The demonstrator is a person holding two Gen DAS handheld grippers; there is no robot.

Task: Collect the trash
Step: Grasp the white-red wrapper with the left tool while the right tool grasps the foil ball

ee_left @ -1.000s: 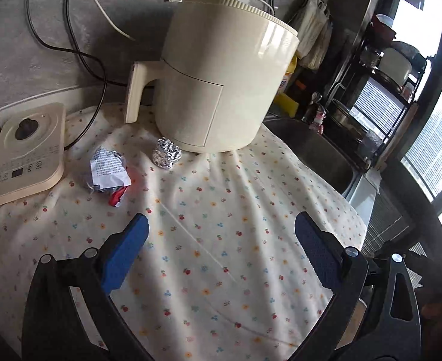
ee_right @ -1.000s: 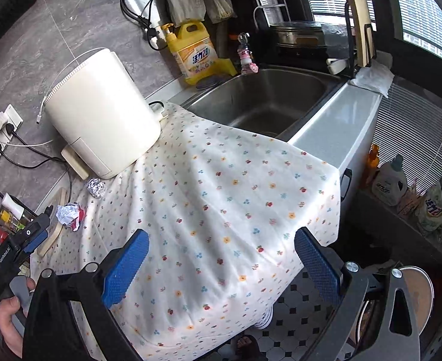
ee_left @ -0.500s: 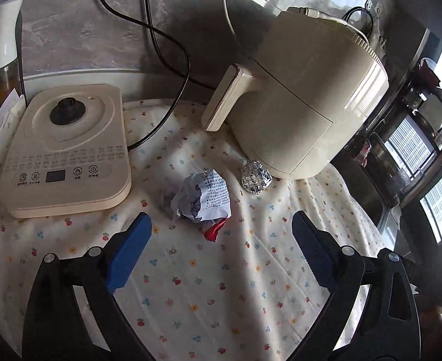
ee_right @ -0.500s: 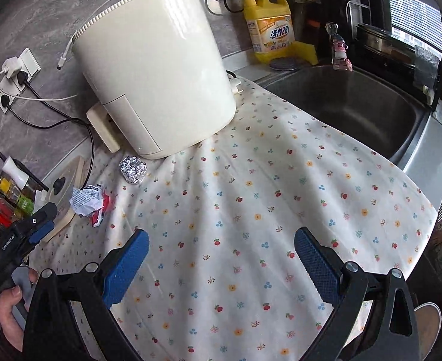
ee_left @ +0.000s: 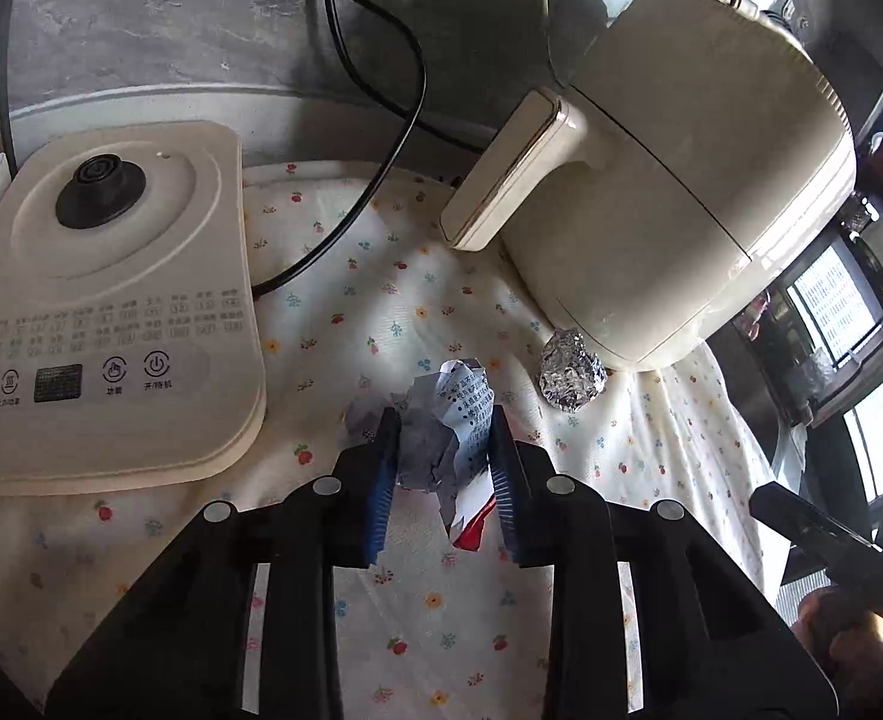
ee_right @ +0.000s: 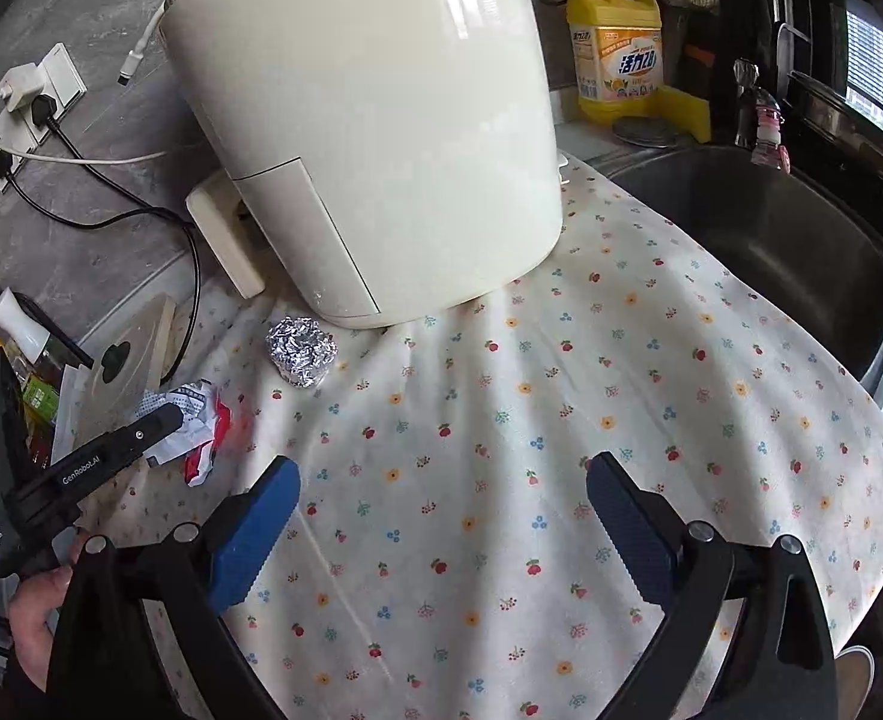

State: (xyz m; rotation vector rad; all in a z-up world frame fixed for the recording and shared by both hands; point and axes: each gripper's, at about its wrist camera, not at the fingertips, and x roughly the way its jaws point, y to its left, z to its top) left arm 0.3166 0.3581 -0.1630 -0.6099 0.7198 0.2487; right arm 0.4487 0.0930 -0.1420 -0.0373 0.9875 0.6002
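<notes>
A crumpled white and red paper wrapper (ee_left: 450, 438) lies on the flowered cloth (ee_left: 441, 606). My left gripper (ee_left: 441, 420) is shut on it, a blue pad on each side. The wrapper also shows in the right wrist view (ee_right: 192, 426), with the left gripper (ee_right: 162, 420) on it. A crumpled foil ball (ee_left: 570, 375) lies just right of the wrapper, against the base of the cream air fryer (ee_left: 669, 192). The foil ball shows in the right wrist view too (ee_right: 300, 351). My right gripper (ee_right: 441, 498) is open and empty above the cloth, nearer than the foil ball.
A cream kettle base (ee_left: 105, 306) with a black cord (ee_left: 381, 138) sits left of the wrapper. A steel sink (ee_right: 759, 258) lies right of the cloth. A yellow detergent bottle (ee_right: 615, 54) stands behind the sink. Wall sockets (ee_right: 27, 102) and bottles (ee_right: 27, 372) are at left.
My left gripper moved forward over the wrapper and closed on it. My right gripper moved in closer to the air fryer and foil ball, still open.
</notes>
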